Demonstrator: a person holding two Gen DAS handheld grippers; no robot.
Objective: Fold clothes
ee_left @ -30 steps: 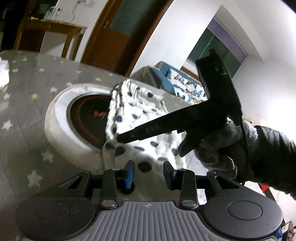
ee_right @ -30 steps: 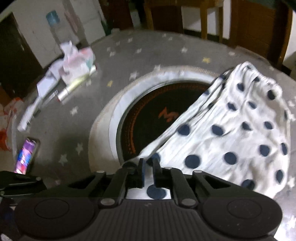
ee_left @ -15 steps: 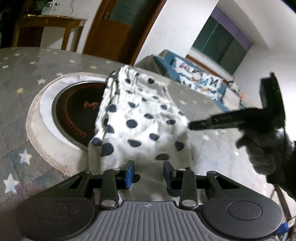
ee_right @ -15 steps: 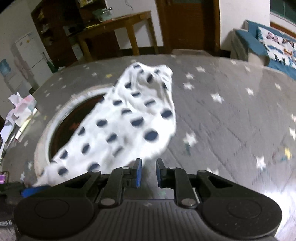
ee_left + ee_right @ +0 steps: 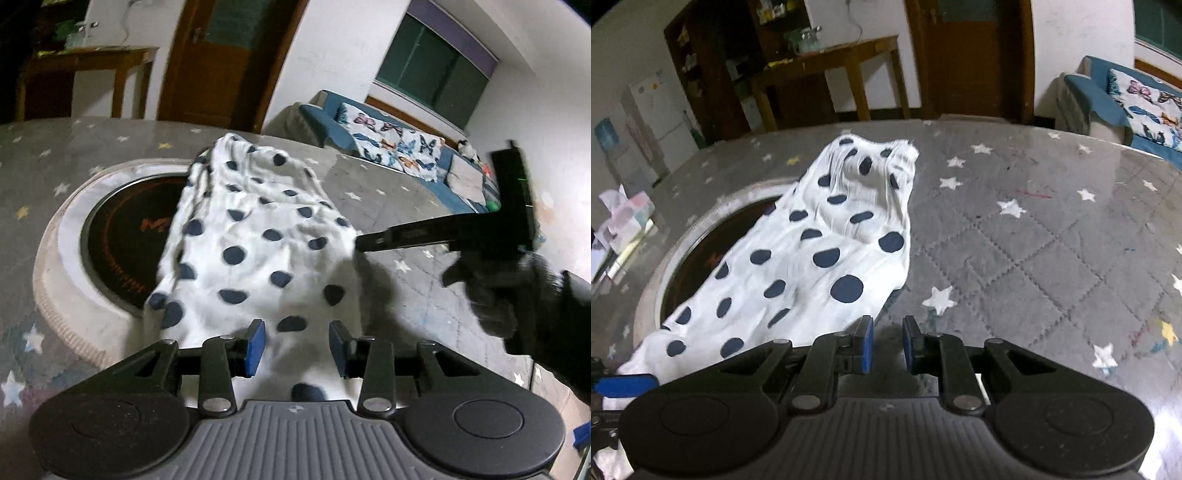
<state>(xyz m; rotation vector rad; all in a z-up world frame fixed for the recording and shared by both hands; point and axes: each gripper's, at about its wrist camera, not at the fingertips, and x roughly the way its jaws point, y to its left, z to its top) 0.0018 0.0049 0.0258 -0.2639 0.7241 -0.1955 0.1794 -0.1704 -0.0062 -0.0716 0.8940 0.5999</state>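
Note:
A white garment with navy dots (image 5: 258, 243) lies on the grey star-print tablecloth (image 5: 399, 295), its left part over a round black hob (image 5: 114, 236). My left gripper (image 5: 296, 347) hovers at the garment's near edge. Its jaws are opening, with cloth showing below the gap and the blue pads (image 5: 255, 345) not pressing on it. My right gripper (image 5: 888, 347) stands just off the garment's (image 5: 812, 258) near right corner, a narrow gap between its pads and nothing in it. In the left wrist view it (image 5: 402, 236) is held by a gloved hand (image 5: 495, 295).
The hob's pale ring (image 5: 713, 218) is sunk in the table. Tissue packs and papers (image 5: 624, 218) lie at the far left. A wooden side table (image 5: 827, 55) and a blue sofa (image 5: 399, 147) stand beyond the table's edge.
The right gripper swung from the hob side across the garment to its right edge. The garment lies flatter and more spread. The left gripper shifted along the near edge and its jaws widened a little.

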